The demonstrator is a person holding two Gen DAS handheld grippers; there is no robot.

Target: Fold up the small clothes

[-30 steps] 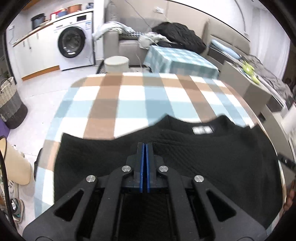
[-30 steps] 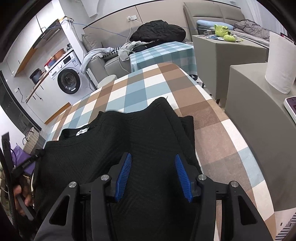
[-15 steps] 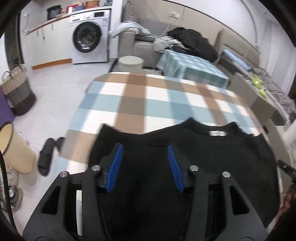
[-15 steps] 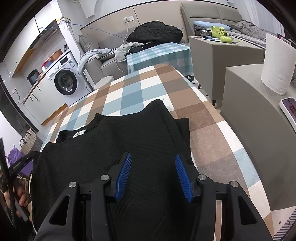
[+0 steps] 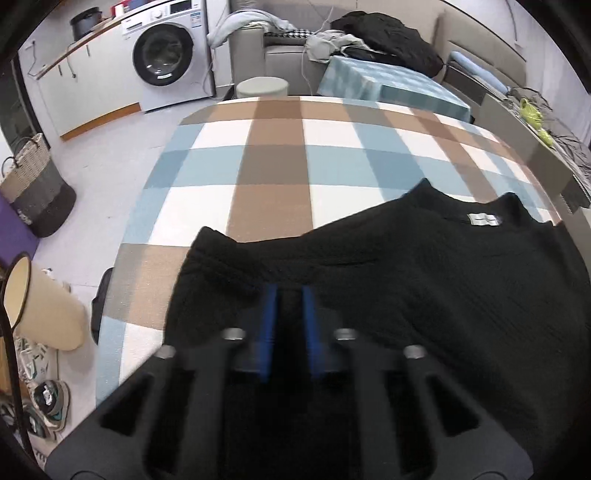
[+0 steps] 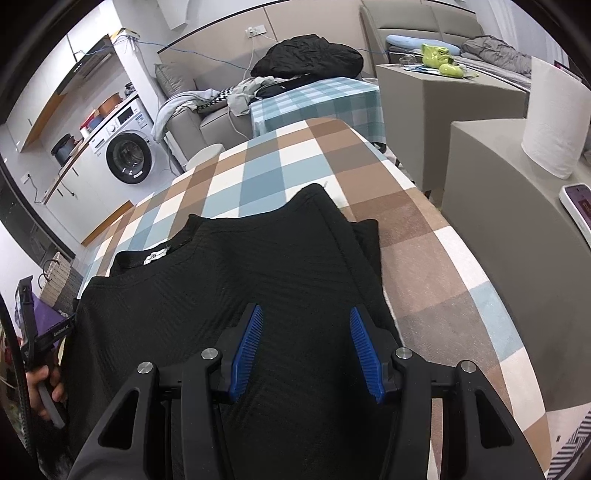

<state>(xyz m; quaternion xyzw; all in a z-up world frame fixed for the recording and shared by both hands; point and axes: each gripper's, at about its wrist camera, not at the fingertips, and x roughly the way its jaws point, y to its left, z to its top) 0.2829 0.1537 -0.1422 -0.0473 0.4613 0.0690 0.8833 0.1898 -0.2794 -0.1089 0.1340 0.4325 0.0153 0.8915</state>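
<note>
A black knit top [image 5: 424, 280] lies on the checked tablecloth [image 5: 273, 166], its white neck label [image 5: 483, 219] toward the far edge. My left gripper [image 5: 290, 295] hovers over the top's left part, blurred by motion, its blue pads a narrow gap apart with black cloth between them. In the right wrist view the top [image 6: 229, 280] has its right side folded over. My right gripper [image 6: 306, 317] is open and empty just above its right half.
A washing machine [image 5: 168, 62], a sofa with piled clothes [image 5: 380, 35] and a small checked table [image 5: 388, 86] stand beyond the table. A woven basket [image 5: 35, 188] and shoes are on the floor at left. A grey cabinet with a paper roll [image 6: 554, 118] stands right.
My left gripper opened, moved to the top's left part, and its jaws have now come close together over the cloth. My right gripper stays open above the right half.
</note>
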